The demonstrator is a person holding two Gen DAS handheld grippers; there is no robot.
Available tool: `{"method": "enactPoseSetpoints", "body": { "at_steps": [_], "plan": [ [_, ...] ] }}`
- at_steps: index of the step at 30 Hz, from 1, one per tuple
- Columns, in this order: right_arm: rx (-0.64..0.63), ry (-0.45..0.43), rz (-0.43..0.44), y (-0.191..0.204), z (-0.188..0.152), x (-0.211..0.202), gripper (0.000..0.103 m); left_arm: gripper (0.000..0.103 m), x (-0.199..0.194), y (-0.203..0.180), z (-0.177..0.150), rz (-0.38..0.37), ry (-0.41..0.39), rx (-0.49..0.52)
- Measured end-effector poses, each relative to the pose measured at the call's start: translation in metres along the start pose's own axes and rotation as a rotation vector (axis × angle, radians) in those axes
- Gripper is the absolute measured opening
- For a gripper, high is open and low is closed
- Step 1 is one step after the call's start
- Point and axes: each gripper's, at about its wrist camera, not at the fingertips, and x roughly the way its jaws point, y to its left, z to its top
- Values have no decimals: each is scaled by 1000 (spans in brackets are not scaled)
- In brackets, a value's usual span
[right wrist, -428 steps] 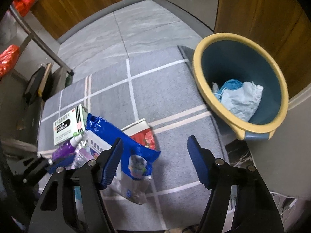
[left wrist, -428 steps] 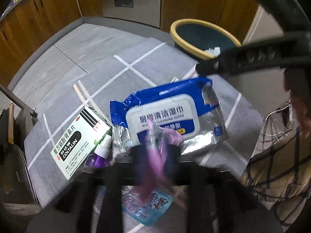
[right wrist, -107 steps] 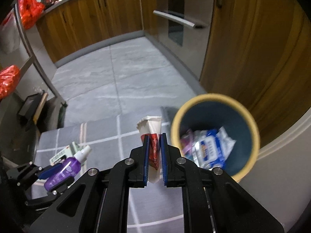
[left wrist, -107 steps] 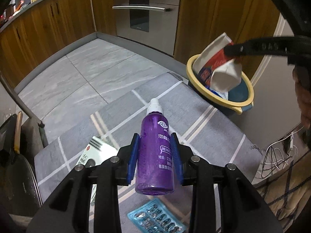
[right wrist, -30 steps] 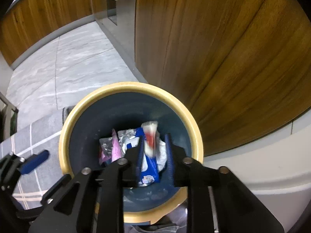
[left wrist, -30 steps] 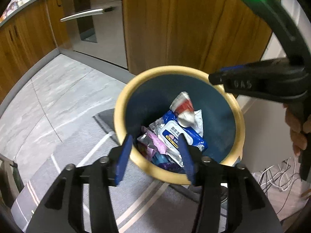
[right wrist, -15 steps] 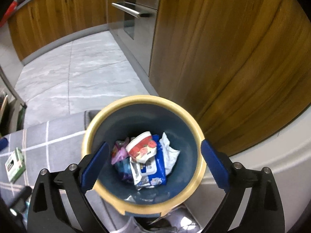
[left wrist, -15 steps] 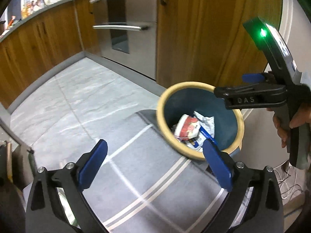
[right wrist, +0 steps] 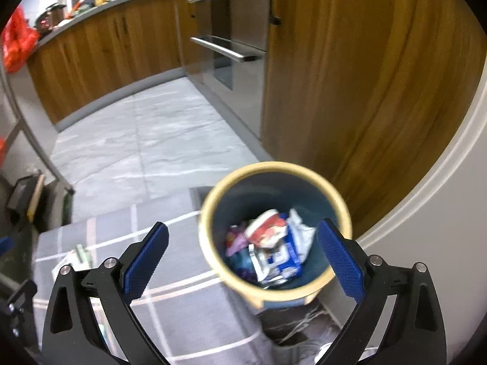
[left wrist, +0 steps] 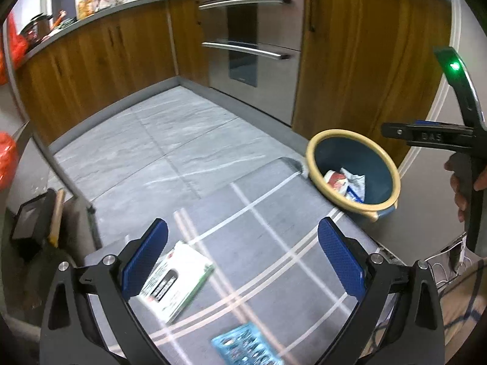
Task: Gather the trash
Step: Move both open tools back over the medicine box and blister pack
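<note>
Bin point(right wrist: 275, 292): blue, yellow-rimmed, upright, holding wrappers. Box point(left wrist: 176, 279) and blister pack point(left wrist: 243, 346): flat on the grey mat point(left wrist: 258, 228).

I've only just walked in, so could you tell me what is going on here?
A person is clearing trash off a grey checked mat with two hand-held grippers. Both the left gripper and right gripper are open and empty. The yellow-rimmed bin already holds a wipes pack and other wrappers. A white and green medicine box and a blue blister pack remain on the mat.
</note>
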Motion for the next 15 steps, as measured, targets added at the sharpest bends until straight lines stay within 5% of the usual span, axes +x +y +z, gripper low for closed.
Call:
{"method": "enactPoseSetpoints", "body": {
  "at_steps": [9, 15],
  "plan": [
    [-129, 1, 19, 55, -33, -16, 97, 97, -6, 45, -33, 65, 22, -102],
    [-183, 84, 153, 98, -63, -9, 97, 97, -3, 61, -45, 98, 37, -97]
  ]
}}
